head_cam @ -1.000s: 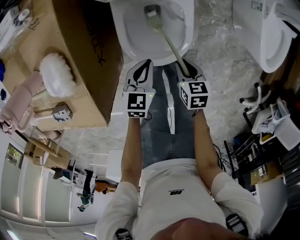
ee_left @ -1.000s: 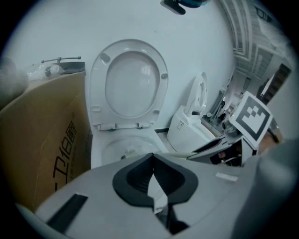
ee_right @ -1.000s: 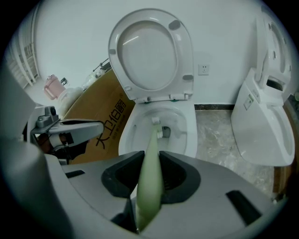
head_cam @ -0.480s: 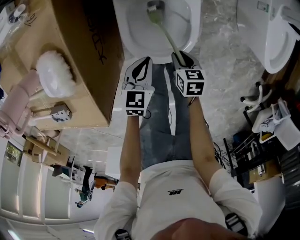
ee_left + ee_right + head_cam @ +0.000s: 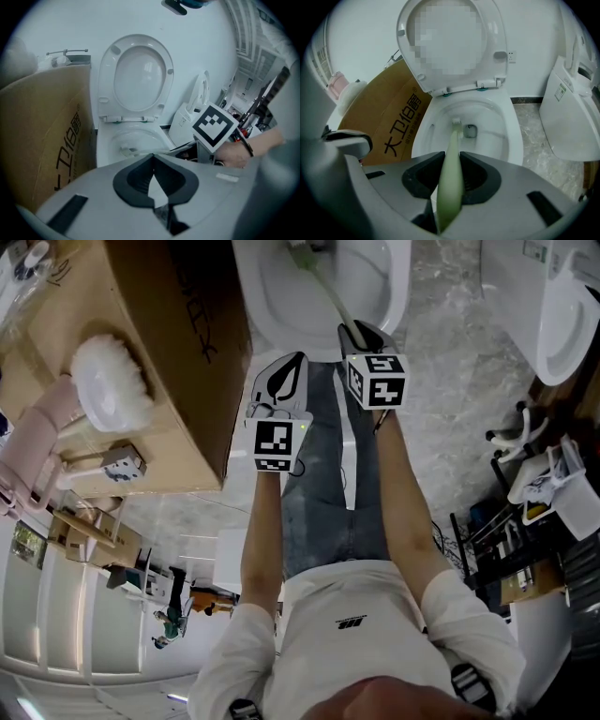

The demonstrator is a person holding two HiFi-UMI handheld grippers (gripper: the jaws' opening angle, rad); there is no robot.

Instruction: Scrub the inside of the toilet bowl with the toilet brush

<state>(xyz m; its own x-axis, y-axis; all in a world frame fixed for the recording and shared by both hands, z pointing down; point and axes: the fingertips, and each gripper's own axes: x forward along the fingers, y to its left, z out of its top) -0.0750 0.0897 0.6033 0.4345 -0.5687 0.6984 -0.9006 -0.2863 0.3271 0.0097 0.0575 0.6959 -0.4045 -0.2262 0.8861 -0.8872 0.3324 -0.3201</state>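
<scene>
— Contact with the porcelain is what the step is judged to need; how is it best got?

— The toilet bowl (image 5: 400, 289) is taken first. Its inner wall is to be swept all round, under the rim as well as near the drain opening (image 5: 471, 131). The toilet brush (image 5: 451, 173) is held by its pale green handle, and its bristled head (image 5: 456, 123) is seen low in the bowl, just beside that opening. Long strokes with the handle tilted toward the wall would be preferred, so that the bristles are pressed flat and nothing is flicked out.

— And the grippers?

— The right gripper (image 5: 359, 334) is clamped on the handle, which is pinched between both pads. A firm squeeze is called for, since a smooth, rounded handle may be twisted by the drag. The left gripper (image 5: 152, 176) is closed with nothing between its jaws. It is held just short of the bowl's front rim, beside the right one, and is best kept out of the way of the strokes.

— What is held in what?

— The cardboard box (image 5: 169, 399), the largest, is stood just beside the bowl. Its contents cannot be seen, though a white fluffy object (image 5: 112, 382) is laid on top. In the bowl only the brush head is made out; whether water is pooled there cannot be told. The seat and lid (image 5: 136, 75) are raised.
</scene>
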